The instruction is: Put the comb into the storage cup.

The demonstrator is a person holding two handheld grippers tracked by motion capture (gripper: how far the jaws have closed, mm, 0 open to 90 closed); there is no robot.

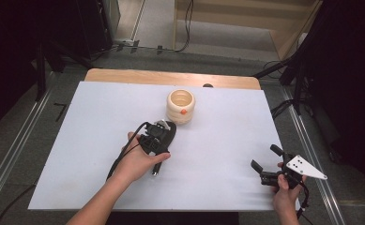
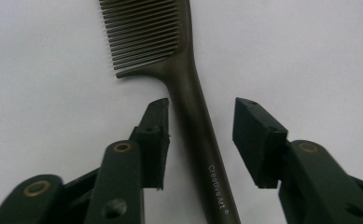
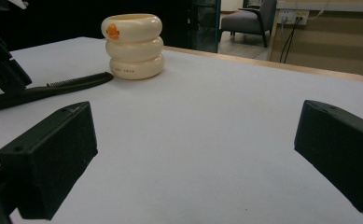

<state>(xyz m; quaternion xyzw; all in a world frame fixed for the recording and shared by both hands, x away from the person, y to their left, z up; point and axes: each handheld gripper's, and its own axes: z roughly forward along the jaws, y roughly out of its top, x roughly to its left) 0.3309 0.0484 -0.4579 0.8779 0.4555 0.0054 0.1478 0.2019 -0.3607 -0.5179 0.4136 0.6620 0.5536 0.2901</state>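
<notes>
Comb [image 2: 188, 93] lies flat on the white worktop [image 1: 227, 154], dark brown, teeth end pointing away toward the cup, handle running back between the jaws of the left gripper [image 2: 200, 135]. Handle carries small white lettering near its lower end. In the left gripper view the handle sits between the 2 black pads: the left-hand pad is right at the handle's edge, contact too close to call; the right-hand pad stands clearly off it with white worktop showing in the gap. So jaws partly closed around the handle, no grip yet.

In the high view the left gripper [image 1: 157, 137] sits mid-worktop, pointed down at the sheet, held from behind by the left hand [image 1: 140, 161], cable trailing back along the forearm. Comb tip [image 1: 171, 126] pokes out just ahead of the gripper.

Cup [image 1: 181, 106] is cream, shaped like 3 stacked rings, small orange duck mark on its side, upright, open top. It stands just beyond the comb's toothed end, near but apart; the right gripper view shows a sliver of worktop between comb tip [image 3: 83, 80] and cup [image 3: 133, 45].

Right gripper [image 1: 267, 165] is well apart at the near right corner of the worktop, held by the right hand [image 1: 285, 192], grey 3-cornered plate on top. Its jaws stand wide open, nothing between them, only bare white sheet.

Worktop is a wooden table covered by the white sheet, wood edge showing along the far side.
</notes>
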